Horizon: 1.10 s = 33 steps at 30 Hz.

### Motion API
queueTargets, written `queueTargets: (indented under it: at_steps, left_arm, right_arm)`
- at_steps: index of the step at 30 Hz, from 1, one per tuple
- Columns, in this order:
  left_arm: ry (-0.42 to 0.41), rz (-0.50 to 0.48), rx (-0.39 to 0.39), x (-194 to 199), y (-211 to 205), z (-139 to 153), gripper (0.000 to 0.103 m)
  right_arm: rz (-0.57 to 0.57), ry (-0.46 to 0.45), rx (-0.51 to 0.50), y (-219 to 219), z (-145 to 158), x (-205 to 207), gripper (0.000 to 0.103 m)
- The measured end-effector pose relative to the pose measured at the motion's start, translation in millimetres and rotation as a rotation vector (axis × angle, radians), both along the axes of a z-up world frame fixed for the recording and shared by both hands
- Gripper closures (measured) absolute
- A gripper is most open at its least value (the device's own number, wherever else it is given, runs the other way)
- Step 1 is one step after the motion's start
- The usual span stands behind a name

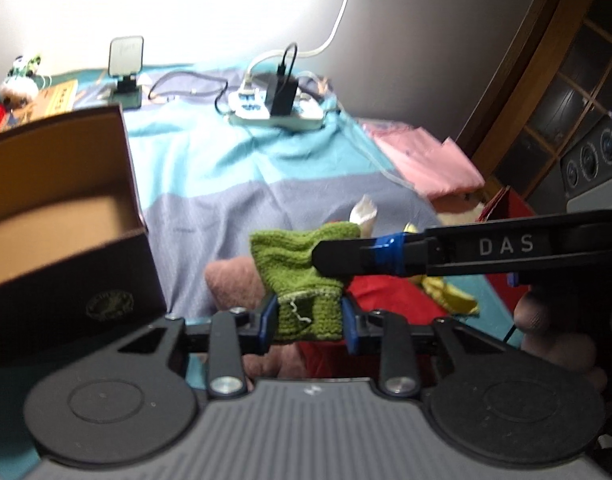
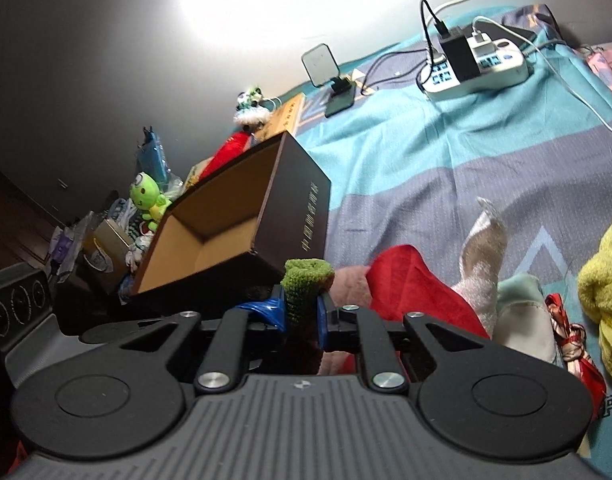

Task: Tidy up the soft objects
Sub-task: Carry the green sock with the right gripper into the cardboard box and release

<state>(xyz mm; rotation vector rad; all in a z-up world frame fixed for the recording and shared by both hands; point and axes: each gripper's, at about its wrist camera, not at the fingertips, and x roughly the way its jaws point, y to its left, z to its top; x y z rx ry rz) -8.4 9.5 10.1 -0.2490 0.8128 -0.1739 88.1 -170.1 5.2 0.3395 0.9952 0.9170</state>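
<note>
A green knitted piece (image 1: pixel 302 272) is held between both grippers above the bed. My left gripper (image 1: pixel 307 320) is shut on its lower end. My right gripper (image 2: pixel 302 314) is shut on its other end (image 2: pixel 306 288); that gripper's black finger (image 1: pixel 345 258) reaches in from the right in the left wrist view. An open dark cardboard box (image 1: pixel 58 200) with a brown inside stands to the left, and it shows in the right wrist view (image 2: pixel 234 224). A pile of soft things lies below: a red cloth (image 2: pixel 409 288), a pink piece (image 1: pixel 234 280), a white-pink sock (image 2: pixel 481 256), a yellow cloth (image 2: pixel 605 288).
A power strip (image 1: pixel 278 112) with chargers and cables lies on the blue-grey bedspread (image 1: pixel 234 176) at the back. A small mirror on a stand (image 1: pixel 126 60) is nearby. A folded pink cloth (image 1: pixel 425 156) lies right. A green frog plush (image 2: pixel 148 200) and clutter sit beyond the box.
</note>
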Motion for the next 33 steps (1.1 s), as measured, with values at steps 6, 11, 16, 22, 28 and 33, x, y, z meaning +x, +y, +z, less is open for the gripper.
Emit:
queueTargets:
  at_steps: [6,11,16,22,28,33]
  left_arm:
    - [-0.145,0.038,0.014,-5,43,46,0.072]
    - [-0.212,0.114,0.073,-8,111,73,0.072]
    - [-0.159,0.214,0.122,-6,189,61,0.072]
    - [0.005,0.317,0.173,10,268,5,0.072]
    - [0.107,0.368,0.210,22,305,-33,0.062]
    - [0.103,0.390,0.248,21,309,-36,0.040]
  right_arm:
    - [0.033,-0.102,0.090,42,43,7,0.103]
    - [0.089,-0.151,0.142,121,70,10,0.103]
    - [0.156,-0.117,0.121,210,50,23,0.103]
    - [0.210,-0.010,0.006,308,-6,32,0.103]
    - [0.209,0.043,-0.094,359,-39,33,0.103]
    - [0.181,0.024,-0.125,361,-39,35,0.096]
